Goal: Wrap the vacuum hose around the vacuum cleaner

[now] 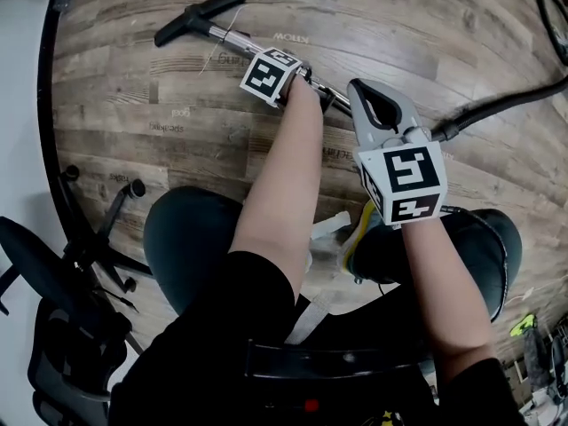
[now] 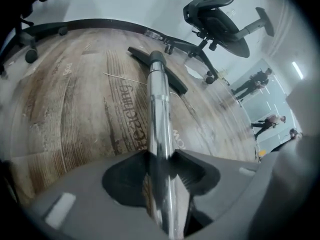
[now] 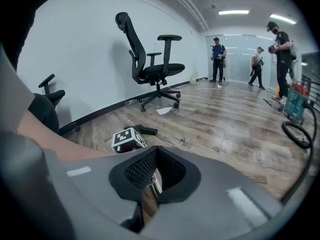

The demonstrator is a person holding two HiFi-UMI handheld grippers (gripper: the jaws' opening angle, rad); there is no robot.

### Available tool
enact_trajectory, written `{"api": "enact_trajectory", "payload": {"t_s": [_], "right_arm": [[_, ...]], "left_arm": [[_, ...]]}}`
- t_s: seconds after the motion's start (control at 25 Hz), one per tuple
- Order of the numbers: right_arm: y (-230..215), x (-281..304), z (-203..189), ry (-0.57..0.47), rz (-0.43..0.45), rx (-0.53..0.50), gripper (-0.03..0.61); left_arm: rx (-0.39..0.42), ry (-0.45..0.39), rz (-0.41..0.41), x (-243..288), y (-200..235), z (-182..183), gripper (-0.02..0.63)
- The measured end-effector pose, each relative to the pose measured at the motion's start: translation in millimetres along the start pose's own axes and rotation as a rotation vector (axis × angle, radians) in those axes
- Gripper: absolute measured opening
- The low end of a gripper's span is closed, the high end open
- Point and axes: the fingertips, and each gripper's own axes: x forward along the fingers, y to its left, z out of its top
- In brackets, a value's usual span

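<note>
The vacuum's shiny metal wand [image 1: 232, 38] lies on the wood floor, with its black floor nozzle [image 1: 200, 14] at the far end. My left gripper [image 1: 302, 78] is shut on the wand [image 2: 159, 114], which runs out between the jaws to the nozzle [image 2: 155, 66]. My right gripper [image 1: 359, 91] hovers just right of it, over the wand's rear end. Its jaws [image 3: 155, 151] are together and I see nothing held between them. The black hose [image 1: 506, 105] leaves from behind the right gripper toward the right edge. I cannot make out the vacuum's body.
A black office chair [image 1: 80, 264] stands at my left, and another one [image 3: 152, 66] by the white wall. A yellow and white object [image 1: 357, 231] sits between my knees. Several people [image 3: 218, 59] stand far off by glass panels. A black hose loop [image 3: 296, 134] lies at the right.
</note>
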Motion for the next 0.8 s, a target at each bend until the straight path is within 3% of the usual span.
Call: {"api": "enact_trajectory", "payload": {"t_s": [0.16, 0.36, 0.6, 0.8], "right_arm": [[-2.9, 4.1, -0.4, 0.016, 0.005, 0.042, 0.025], [-2.1, 3.6, 3.3, 0.002, 0.020, 0.054, 0.023], [-8.7, -0.8, 7.1, -0.010, 0.002, 0.073, 0.023], [-23.8, -14.3, 14.1, -0.030, -0.040, 0.056, 0.025]], "left_arm": [[-0.026, 0.011, 0.077, 15.1, 3.3, -4.0, 0.156], [-0.015, 0.005, 0.077, 16.3, 0.0, -3.2, 0.155], [-0.013, -0.015, -0.009, 9.7, -4.0, -4.6, 0.155], [0.066, -0.040, -0.100, -29.4, -39.8, 1.6, 0.155]]}}
